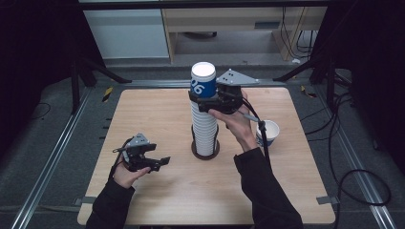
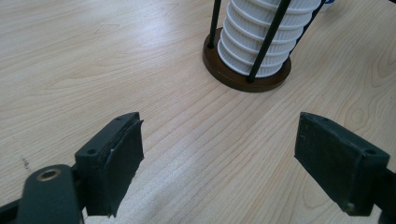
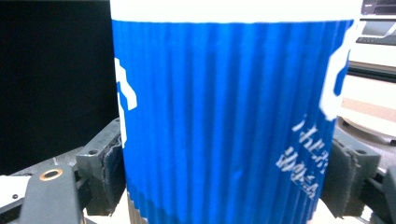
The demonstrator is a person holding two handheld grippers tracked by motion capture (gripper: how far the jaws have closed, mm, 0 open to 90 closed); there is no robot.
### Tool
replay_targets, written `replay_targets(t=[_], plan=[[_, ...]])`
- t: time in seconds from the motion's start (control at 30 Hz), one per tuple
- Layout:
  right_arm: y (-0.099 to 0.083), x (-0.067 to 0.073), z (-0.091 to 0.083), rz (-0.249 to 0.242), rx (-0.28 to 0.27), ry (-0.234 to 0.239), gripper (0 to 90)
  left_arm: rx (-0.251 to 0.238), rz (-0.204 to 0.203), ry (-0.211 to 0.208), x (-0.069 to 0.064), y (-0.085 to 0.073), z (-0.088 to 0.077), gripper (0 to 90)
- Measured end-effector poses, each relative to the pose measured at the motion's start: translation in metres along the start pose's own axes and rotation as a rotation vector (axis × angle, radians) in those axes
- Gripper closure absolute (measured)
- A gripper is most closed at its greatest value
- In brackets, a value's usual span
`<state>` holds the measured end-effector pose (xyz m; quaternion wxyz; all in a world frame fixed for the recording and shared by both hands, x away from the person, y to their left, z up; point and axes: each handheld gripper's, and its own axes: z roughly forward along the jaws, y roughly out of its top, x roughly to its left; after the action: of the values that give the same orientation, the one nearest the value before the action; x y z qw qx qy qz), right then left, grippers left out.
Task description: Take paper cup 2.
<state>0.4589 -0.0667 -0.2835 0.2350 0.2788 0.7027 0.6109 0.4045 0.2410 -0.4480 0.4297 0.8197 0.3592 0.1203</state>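
Blue cup (image 1: 203, 85) (topping stack) clamped by right gripper (image 1: 206, 102); left gripper (image 1: 160, 162) wide over wooden table (image 1: 157, 109).

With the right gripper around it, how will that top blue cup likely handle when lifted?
The top blue cup looks like ribbed paper, so probably light and grippy against the right gripper. Its thin walls may dent under a hard squeeze. Nested on the tall stack, it might drag the next cup up.
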Motion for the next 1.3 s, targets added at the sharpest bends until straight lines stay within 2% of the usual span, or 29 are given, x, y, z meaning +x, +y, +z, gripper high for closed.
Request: replay_targets(t=[0.1,0.23,0.63,0.97,1.3], plan=[[0.002,0.0,-0.001,-0.002,0.007,0.002,18.2,0.0,0.0,-0.001,0.0,0.0,0.0,14.9],[0.009,0.0,-0.006,0.009,-0.029,0.011,19.2,-0.002,0.001,0.001,0.0,0.0,-0.001,14.9],[0.031,0.002,-0.014,-0.031,-0.052,-0.001,20.2,-0.005,0.0,0.001,0.0,0.0,-0.001,14.9],[0.051,0.004,-0.021,-0.039,-0.112,-0.001,20.3,-0.01,-0.004,0.003,0.001,0.001,-0.003,14.9],[0.063,0.003,-0.033,-0.055,-0.144,-0.016,20.2,-0.016,-0.003,0.006,0.001,0.001,-0.004,14.9]])
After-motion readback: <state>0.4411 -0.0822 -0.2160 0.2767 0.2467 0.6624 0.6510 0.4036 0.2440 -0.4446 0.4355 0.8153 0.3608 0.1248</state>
